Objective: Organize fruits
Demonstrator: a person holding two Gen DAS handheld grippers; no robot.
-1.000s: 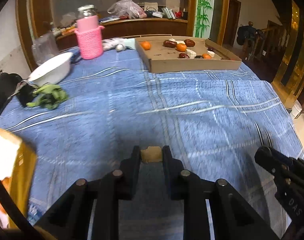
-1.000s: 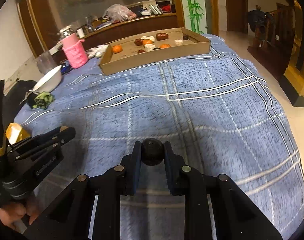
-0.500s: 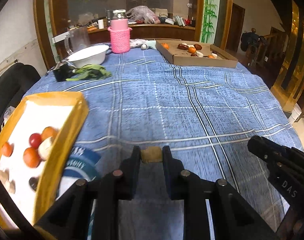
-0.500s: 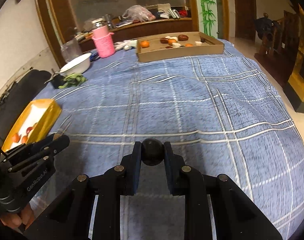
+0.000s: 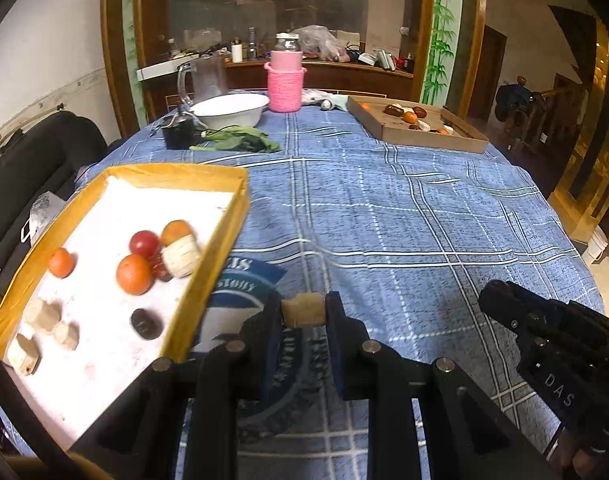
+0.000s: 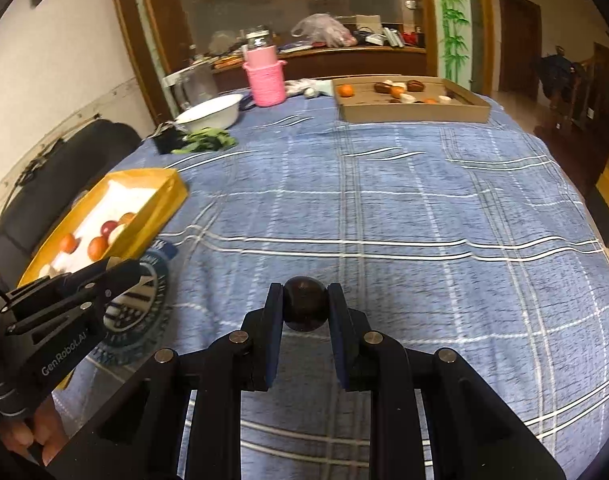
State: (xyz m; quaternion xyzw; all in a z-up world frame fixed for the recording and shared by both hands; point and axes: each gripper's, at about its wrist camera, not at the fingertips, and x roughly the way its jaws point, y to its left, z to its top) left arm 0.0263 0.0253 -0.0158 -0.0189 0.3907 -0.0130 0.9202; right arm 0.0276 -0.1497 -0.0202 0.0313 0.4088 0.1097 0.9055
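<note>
Left gripper point(image 5: 303, 312): jaws clamped on a tan cork-like piece point(image 5: 303, 310), lower centre of the left wrist view.
Right gripper point(image 6: 305, 305): jaws clamped on a dark round fruit point(image 6: 305, 303), lower centre of the right wrist view.
Writing on tools: "DAS" on the right gripper's body, lower right of the left view; "GenRobot.AI" on the left gripper's body, lower left of the right view.
Yellow tray point(image 5: 224, 236): left of frame, holding orange and red fruits and pale pieces.
Cardboard box point(image 6: 412, 112): upper right, with more fruit.
Cloth emblem point(image 5: 240, 280): blue and white beside the tray, lettering only partly legible.
</note>
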